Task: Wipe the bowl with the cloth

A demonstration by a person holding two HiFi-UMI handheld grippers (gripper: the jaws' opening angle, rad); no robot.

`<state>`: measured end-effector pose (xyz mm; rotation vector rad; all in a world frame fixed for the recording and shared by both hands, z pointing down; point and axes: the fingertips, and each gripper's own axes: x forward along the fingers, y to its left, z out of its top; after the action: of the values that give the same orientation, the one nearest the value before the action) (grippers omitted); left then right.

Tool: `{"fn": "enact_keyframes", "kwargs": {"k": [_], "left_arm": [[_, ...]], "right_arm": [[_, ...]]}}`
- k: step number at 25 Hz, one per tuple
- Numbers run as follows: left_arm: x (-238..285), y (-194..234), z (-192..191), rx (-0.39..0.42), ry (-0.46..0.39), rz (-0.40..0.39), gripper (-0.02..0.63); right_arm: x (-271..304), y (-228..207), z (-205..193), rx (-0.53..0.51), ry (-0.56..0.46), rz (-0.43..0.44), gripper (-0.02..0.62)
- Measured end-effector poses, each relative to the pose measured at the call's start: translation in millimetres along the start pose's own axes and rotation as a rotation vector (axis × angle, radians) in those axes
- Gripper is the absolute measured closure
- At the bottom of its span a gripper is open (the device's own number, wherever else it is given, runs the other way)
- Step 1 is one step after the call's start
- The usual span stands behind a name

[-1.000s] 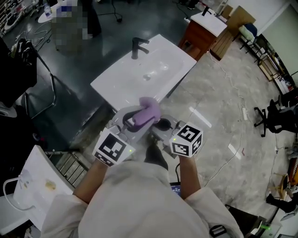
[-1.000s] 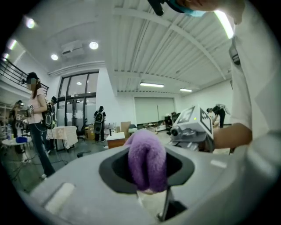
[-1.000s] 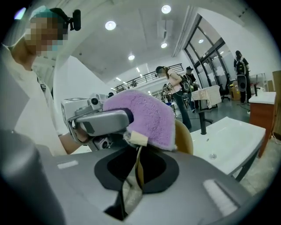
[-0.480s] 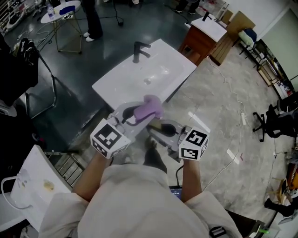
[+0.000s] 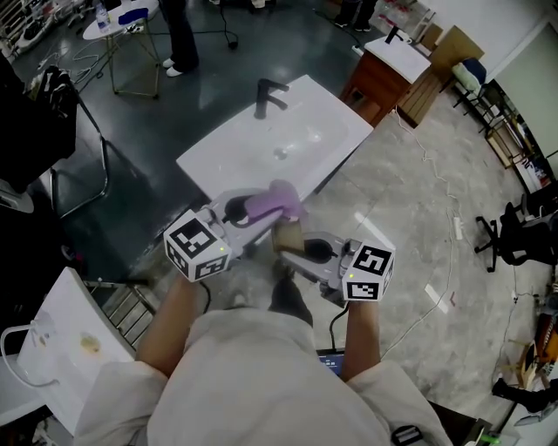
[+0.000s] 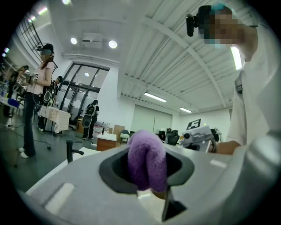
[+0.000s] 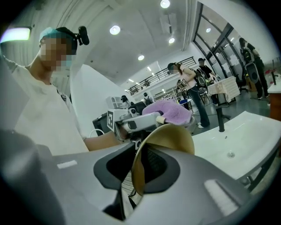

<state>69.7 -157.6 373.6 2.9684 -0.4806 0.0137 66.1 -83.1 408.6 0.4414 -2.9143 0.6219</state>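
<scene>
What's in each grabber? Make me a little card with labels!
Left gripper: shut on the purple cloth
Right gripper: holds the tan bowl by its rim; its fingers have just been opening a little
Cloth and bowl: close together, touching unclear
In front: white sink with a black faucet

In the head view the cloth [image 5: 277, 201] sits at frame centre, with the bowl [image 5: 289, 236] just below it and slightly to the right; whether they touch cannot be told. Above both, the washbasin [image 5: 253, 148] fills the upper middle, with the faucet [image 5: 267, 94] on its upper edge. A cabinet [image 5: 381, 80] stands to its upper right. A small table [image 5: 118, 19] is in the upper left corner, a chair [image 5: 83, 174] is at the left edge, and an office chair [image 5: 514, 237] is at the right edge.
</scene>
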Motion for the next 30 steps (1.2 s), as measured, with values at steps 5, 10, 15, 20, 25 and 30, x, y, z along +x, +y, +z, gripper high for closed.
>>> {"fn": "enact_keyframes", "kwargs": {"k": [5,10,15,20,25,30], "left_arm": [[-4,12,-14,-0.045,0.006,0.022,0.489],[-12,16,-36,-0.039,0.08,0.009,0.489],[-13,-2,-50,-0.094,0.06,-0.055,0.489],[-16,-9,-56,-0.165,0.019,-0.064,0.489],[-19,-21,-63,-0.19,0.02,-0.071,0.489],[-21,-31,-65,-0.199,0.02,-0.081,0.489]], "right_arm": [[-8,7,3,0.036,-0.048,0.07,0.543],[-17,17,23,0.056,-0.174,0.162,0.548],[-18,16,44,0.062,-0.254,0.179,0.551],[-22,6,58,0.118,-0.356,0.169,0.551],[-22,-17,66,0.212,-0.453,0.123,0.551],[-12,-40,59,0.232,-0.44,0.009,0.551]]}}
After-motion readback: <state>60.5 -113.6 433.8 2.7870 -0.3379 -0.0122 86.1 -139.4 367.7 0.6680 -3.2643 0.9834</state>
